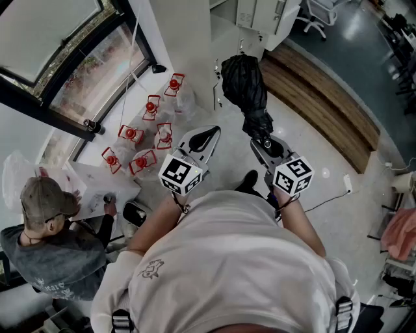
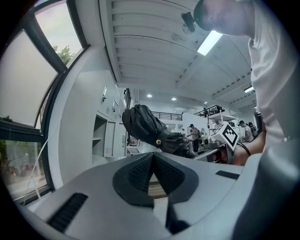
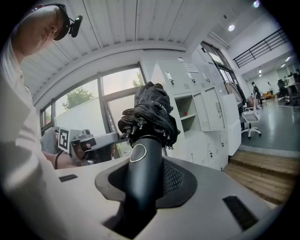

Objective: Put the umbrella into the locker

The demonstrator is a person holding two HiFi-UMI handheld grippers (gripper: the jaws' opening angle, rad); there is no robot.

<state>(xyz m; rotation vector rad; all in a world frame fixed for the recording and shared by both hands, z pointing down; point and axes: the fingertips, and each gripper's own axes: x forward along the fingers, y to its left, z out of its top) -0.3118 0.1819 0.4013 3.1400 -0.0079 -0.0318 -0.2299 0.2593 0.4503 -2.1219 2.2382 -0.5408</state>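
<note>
A folded black umbrella [image 1: 243, 81] points away from me toward the white lockers [image 1: 260, 14]. My right gripper [image 1: 265, 139] is shut on its black handle [image 3: 142, 171], and the bunched canopy [image 3: 151, 111] sticks up beyond the jaws. In the right gripper view the lockers [image 3: 199, 110] stand ahead to the right, one compartment open. My left gripper [image 1: 207, 135] is beside the right one, to its left, shut with nothing between its pads [image 2: 140, 171]. From the left gripper view the umbrella [image 2: 145, 125] and the right gripper [image 2: 220, 140] show ahead on the right.
Several large water bottles with red caps [image 1: 146, 133] stand on the floor by the window at the left. A person in a cap [image 1: 45, 224] sits at the lower left. A wooden step [image 1: 318, 97] runs along the right, with an office chair [image 3: 251, 117] beyond it.
</note>
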